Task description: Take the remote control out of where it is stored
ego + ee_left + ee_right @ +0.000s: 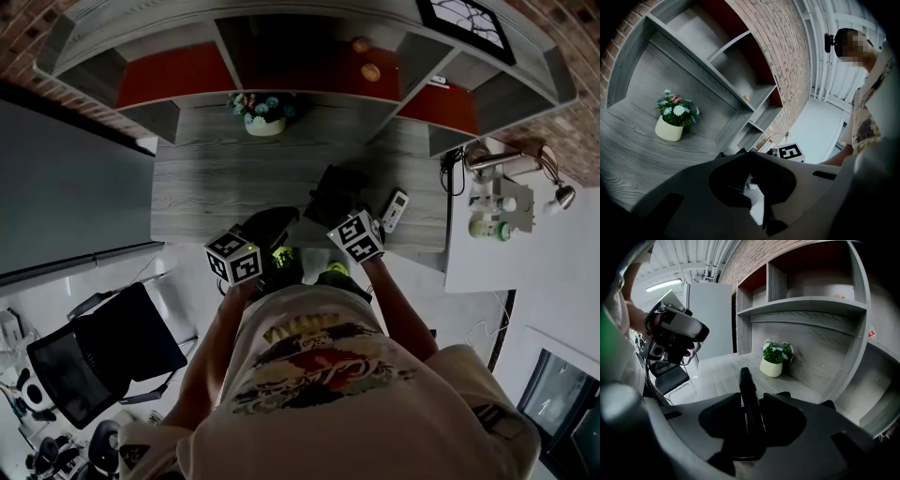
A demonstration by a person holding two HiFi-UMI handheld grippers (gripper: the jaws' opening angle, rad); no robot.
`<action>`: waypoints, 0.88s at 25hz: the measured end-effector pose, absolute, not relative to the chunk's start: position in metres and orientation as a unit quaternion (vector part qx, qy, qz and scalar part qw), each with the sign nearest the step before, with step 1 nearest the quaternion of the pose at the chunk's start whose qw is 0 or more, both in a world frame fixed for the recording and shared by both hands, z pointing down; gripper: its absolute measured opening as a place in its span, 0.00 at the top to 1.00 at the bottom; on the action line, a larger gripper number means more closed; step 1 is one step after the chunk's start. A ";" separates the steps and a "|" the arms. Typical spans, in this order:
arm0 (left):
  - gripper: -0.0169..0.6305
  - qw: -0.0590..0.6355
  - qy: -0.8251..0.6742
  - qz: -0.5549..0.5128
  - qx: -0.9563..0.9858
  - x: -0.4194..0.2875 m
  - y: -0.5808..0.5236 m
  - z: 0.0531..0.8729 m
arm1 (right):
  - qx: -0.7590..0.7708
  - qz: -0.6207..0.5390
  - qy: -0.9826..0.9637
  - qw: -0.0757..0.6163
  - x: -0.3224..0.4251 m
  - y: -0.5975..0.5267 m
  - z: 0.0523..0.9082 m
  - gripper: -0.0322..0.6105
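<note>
**Operator:** While I have the right gripper (751,396) up on my screen, tell me what you make of its load.

**Second operator:** Its fingers are pinching a slim black remote control (746,380). It is turned on edge, and a red button shows near the far end, which sticks out past the tips. I place it over the worktop (216,178), close to the front edge and right of the middle. I can't tell whether it rests on the wood.

**Operator:** How do you expect it to handle?

**Second operator:** I'd judge it light and stiff, with a hard plastic shell smooth enough to slide between the pads. The fingers seem to bear on its two broad faces. I would hold it there, near the middle of its length, so neither end droops. A firm squeeze should not hurt it, though it may press a button.

**Operator:** And my left gripper (745,157)?

**Second operator:** Its fingers are pressed together at the tips, and I see nothing between them.

**Operator:** Containers?

**Second operator:** A cream flower pot (264,124) full of small flowers stands at the back edge, under the shelf unit (309,111). The middle compartment of that unit holds two small orange things (371,71). A small white device (395,210) lies toward the worktop's right edge. I can't pick out any case or drawer that stored the remote.
</note>
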State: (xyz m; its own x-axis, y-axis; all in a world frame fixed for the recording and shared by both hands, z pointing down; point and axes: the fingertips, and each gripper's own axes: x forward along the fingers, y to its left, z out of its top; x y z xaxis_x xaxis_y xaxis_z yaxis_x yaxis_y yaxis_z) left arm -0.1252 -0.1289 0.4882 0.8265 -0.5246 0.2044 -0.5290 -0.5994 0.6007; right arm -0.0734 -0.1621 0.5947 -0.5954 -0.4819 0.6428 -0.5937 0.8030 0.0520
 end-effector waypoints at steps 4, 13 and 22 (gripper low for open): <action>0.97 0.336 -0.290 0.006 0.896 -0.131 -0.125 0.488 | 0.309 0.094 -0.887 0.331 -0.076 -0.163 0.599 0.71; 0.97 0.339 -0.287 0.007 0.896 -0.145 -0.121 0.490 | 0.321 0.084 -0.879 0.342 -0.075 -0.168 0.603 0.77; 0.97 0.341 -0.268 0.000 0.901 -0.142 -0.121 0.491 | 0.341 0.083 -0.877 0.327 -0.071 -0.172 0.588 0.80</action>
State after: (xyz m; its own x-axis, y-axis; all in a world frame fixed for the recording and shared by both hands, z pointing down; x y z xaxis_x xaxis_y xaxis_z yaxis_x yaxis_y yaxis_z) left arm -0.1417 -0.1208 0.4910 0.8566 -0.4824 0.1832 -0.4827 -0.6234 0.6151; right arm -0.0714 -0.1716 0.5875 -0.5530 -0.5440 0.6311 -0.6525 0.7537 0.0779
